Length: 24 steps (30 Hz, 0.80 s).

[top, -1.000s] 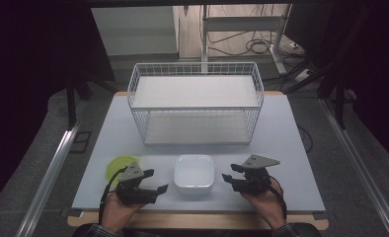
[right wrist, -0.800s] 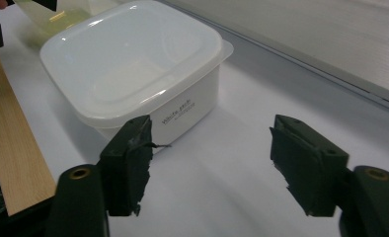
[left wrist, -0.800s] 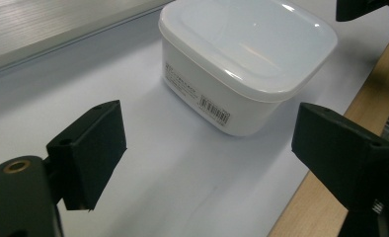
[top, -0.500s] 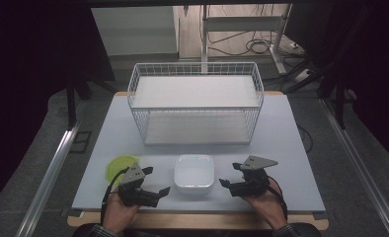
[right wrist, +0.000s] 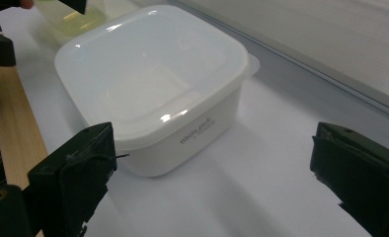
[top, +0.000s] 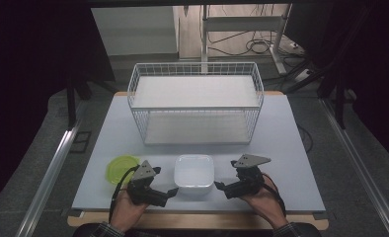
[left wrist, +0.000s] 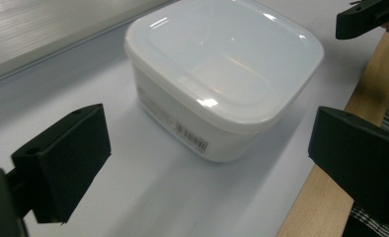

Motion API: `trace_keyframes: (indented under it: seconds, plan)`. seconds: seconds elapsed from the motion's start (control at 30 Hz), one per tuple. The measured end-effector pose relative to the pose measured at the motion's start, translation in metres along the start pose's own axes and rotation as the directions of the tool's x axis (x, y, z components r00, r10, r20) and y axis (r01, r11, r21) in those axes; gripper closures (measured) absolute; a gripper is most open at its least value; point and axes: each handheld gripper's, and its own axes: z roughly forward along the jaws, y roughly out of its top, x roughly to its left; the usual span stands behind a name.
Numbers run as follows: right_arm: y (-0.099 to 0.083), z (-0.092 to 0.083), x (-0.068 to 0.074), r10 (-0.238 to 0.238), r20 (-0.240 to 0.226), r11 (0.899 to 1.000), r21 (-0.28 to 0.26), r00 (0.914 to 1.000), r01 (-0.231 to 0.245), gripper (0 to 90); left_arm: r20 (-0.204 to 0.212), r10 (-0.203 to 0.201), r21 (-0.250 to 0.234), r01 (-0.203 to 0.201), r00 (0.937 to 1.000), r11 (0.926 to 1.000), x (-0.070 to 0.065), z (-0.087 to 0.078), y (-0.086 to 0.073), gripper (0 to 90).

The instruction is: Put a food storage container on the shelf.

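Both your tools, left tool (top: 172, 191) and right tool (top: 221, 187), have just been opening, jaws wide and empty either side of the box (top: 194, 173) on the worktop (top: 281, 148); nothing gripped yet, lift left

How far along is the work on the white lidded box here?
Barely begun. Done: the box sits lidded on the table, between both hands. In hand: the left tongs and right tongs flank it, jaws just opened wide, gripping nothing. Left: grasping and moving it, maybe to the wire basket.
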Motion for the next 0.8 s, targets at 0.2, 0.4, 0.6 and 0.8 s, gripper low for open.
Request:
trace_keyframes:
  seconds: [0.2, 0.4, 0.6, 0.8]
  plan:
    - [0.008, 0.003, 0.004, 0.023, -0.03, 1.0, 0.02, 0.9993, -0.022, 5.0, 0.056, -0.028, -0.022, 0.03, 0.998, 0.9993, 0.005, 0.007, 0.009, 0.7]
    - [0.014, 0.009, 0.003, 0.062, -0.056, 0.998, 0.034, 0.9965, -0.06, 8.2, 0.07, -0.019, -0.011, 0.019, 0.9973, 0.9997, 0.007, 0.017, 0.017, 2.1]
    - [0.015, 0.021, 0.003, 0.076, -0.087, 0.996, 0.058, 0.9933, -0.071, 8.1, 0.112, -0.036, 0.016, 0.035, 0.9931, 0.9993, 0.01, 0.03, 0.02, 2.3]
    - [0.017, 0.031, 0.002, 0.122, -0.126, 0.99, 0.079, 0.9844, -0.113, 7.5, 0.141, -0.051, 0.044, 0.045, 0.9887, 0.998, 0.014, 0.04, 0.019, 0.0]
